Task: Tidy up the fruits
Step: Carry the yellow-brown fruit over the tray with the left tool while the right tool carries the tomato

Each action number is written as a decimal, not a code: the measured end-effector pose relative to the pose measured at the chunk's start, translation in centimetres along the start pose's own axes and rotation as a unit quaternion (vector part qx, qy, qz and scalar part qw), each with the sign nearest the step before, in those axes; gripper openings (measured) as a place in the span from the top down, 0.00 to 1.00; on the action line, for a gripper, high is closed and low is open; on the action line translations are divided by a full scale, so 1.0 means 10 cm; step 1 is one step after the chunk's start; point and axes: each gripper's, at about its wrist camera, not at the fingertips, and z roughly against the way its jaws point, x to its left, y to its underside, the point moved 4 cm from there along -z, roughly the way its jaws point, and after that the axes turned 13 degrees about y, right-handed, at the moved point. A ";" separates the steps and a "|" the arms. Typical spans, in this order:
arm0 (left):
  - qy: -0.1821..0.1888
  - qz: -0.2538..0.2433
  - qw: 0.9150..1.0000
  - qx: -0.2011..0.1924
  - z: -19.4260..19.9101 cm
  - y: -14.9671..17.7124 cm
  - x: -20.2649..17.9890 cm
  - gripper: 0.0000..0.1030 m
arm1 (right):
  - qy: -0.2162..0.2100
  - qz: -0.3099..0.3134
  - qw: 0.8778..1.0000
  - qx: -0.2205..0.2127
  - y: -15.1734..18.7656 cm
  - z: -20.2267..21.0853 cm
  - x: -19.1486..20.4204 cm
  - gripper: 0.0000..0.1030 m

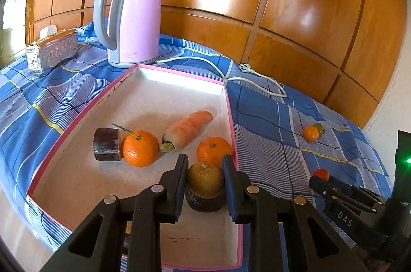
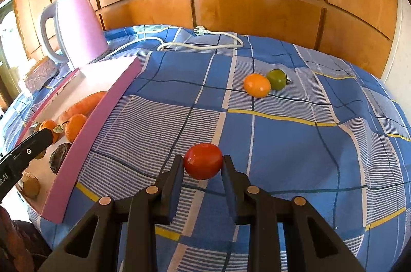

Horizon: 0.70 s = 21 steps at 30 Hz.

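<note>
The left gripper is nearest the left wrist camera: its jaws are clamped on a dull brownish-green round fruit, held just above a dark round fruit on the floor of the shallow pink-rimmed cardboard tray.

Already in the tray:
- a stemmed orange mandarin at 10 o'clock from the left gripper, touching a dark maroon cylindrical piece;
- a pale orange carrot at 12 o'clock;
- a second orange mandarin at 1 o'clock, against the right wall.

The right gripper is closed on a small red round tomato over the blue checked cloth on the worktop, outside the tray, which lies at its 9 o'clock.

Remaining on the cloth, at 1 o'clock from the right gripper and well apart from it: a small orange round fruit touching a small green round tomato.

Status, as a judgement: the task is over halfway. The two held items must be deposited, then the two loose items collected.

A pink electric kettle stands beyond the tray, not involved.
</note>
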 end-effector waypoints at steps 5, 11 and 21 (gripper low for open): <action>-0.009 0.006 1.000 -0.006 0.01 -0.01 0.03 0.74 | -0.012 0.008 1.000 -0.005 0.00 0.01 0.04 0.71; -0.022 0.016 1.000 -0.010 0.01 -0.02 0.08 0.74 | -0.020 0.021 1.000 -0.011 0.00 0.04 0.12 0.71; -0.036 0.072 0.995 -0.061 0.22 -0.12 0.33 0.74 | -0.034 0.019 0.999 -0.009 0.00 0.07 0.15 0.71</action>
